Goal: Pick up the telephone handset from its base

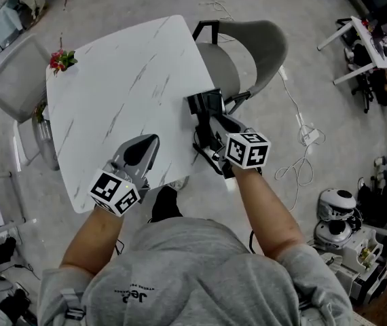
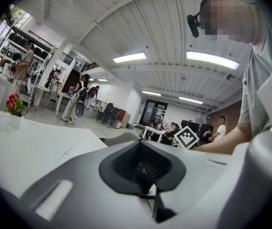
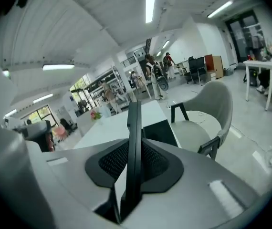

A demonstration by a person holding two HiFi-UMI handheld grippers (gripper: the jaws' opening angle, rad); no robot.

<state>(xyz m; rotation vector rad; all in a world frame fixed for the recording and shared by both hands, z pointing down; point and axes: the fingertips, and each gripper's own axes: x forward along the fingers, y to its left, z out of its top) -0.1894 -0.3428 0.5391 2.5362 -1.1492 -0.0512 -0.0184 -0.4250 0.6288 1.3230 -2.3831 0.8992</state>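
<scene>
A white, grey-veined marble-look table (image 1: pixel 125 94) with rounded corners stands on a pale grey polished floor (image 1: pixel 316 19). A small bunch of red flowers (image 1: pixel 61 60) sits at its far-left corner. A grey shell chair with black legs (image 1: pixel 251 49) is drawn up to its right edge, and a paler chair (image 1: pixel 13 80) stands off the left edge. White cables and a power strip (image 1: pixel 309 138) trail across the floor to the right, with white desks (image 1: pixel 356 46) beyond. The gripper views show an open workroom: a white ribbed ceiling with long strip lights (image 2: pixel 129 57), shelving and people standing far off.

The left gripper (image 1: pixel 151 141) hangs over the table's near edge, its jaws drawn together to one point with nothing between them.

The right gripper (image 1: pixel 212 140) is at the right edge, near the near-right corner, clamped on the thin black slab-shaped telephone handset (image 3: pixel 134 123), which stands edge-on and upright between its pads. Just past the jaws a flat black panel (image 3: pixel 159 129) lies on the tabletop — probably the base, though the view is too poor to be sure.

Each gripper's cube carries black-and-white square markers. The dark print (image 1: pixel 136 295) on the person's grey sweatshirt (image 1: pixel 200 270) is too small to read.
</scene>
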